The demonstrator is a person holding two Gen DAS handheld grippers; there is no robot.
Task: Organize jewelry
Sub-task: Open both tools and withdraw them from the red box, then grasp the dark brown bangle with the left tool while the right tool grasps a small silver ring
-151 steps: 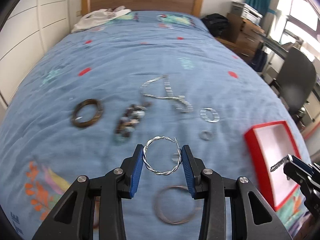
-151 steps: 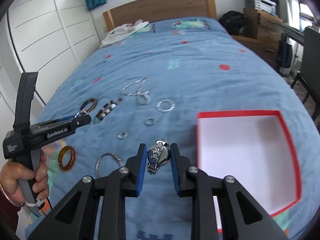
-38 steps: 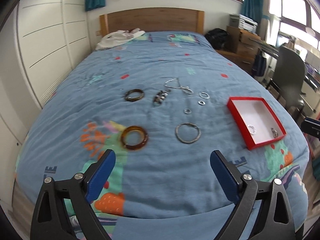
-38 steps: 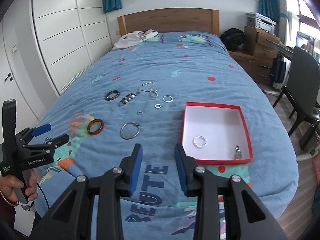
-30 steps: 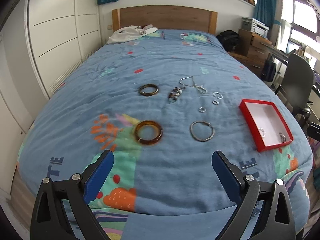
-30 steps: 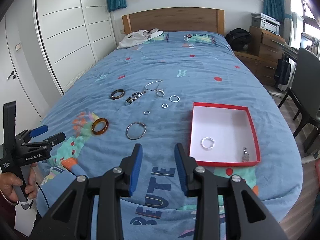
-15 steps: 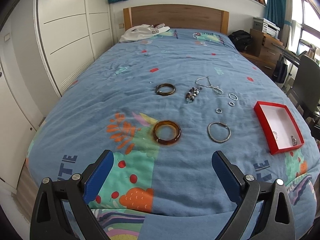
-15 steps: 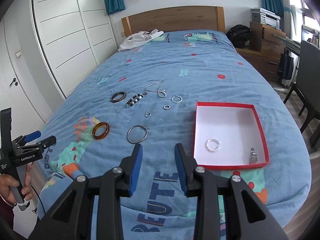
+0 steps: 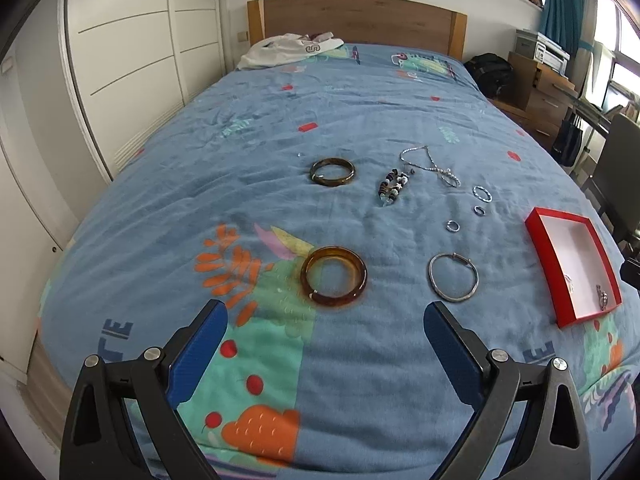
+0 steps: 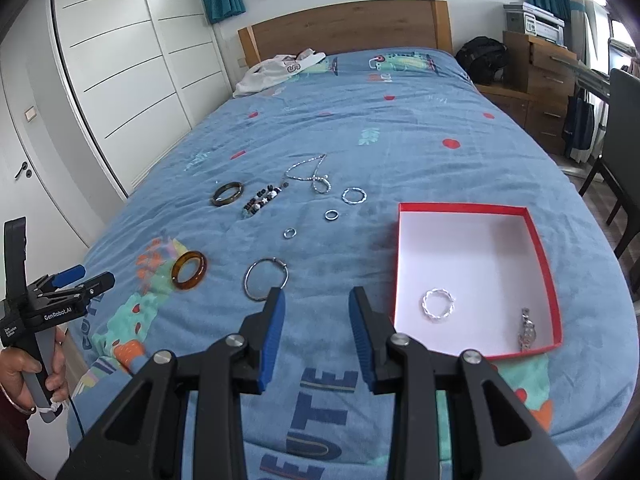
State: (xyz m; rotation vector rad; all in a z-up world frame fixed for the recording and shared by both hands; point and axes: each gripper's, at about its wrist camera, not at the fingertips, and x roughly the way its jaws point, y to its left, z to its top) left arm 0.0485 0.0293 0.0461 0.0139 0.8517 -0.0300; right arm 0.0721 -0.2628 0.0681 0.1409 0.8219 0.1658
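Jewelry lies spread on the blue bedspread. My left gripper [image 9: 324,318] stands wide open, with nothing between its fingers, just short of an amber bangle [image 9: 336,301]. A thin silver hoop [image 9: 430,276] lies to the bangle's right. My right gripper [image 10: 317,300] is open and holds nothing, hovering between that silver hoop [image 10: 245,280] and the red box [image 10: 460,208]. Inside the box lie a twisted silver hoop [image 10: 438,318] and a watch [image 10: 527,330]. Farther back are a dark bangle [image 9: 332,182], a beaded bracelet [image 9: 392,188], a chain necklace [image 9: 430,166] and small rings [image 9: 453,225].
White clothing [image 9: 292,50] lies by the wooden headboard. White wardrobe doors [image 9: 120,60] line the bed's left side. A dark chair [image 10: 624,132] and a wooden dresser [image 10: 536,68] stand to the right. A hand [image 10: 28,372] holds the left gripper's handle at the bed's near left corner.
The twisted hoop and the watch, held five seconds ago, now lie in the red box. Both grippers are open, and over the last second they have come nearer to the bed.
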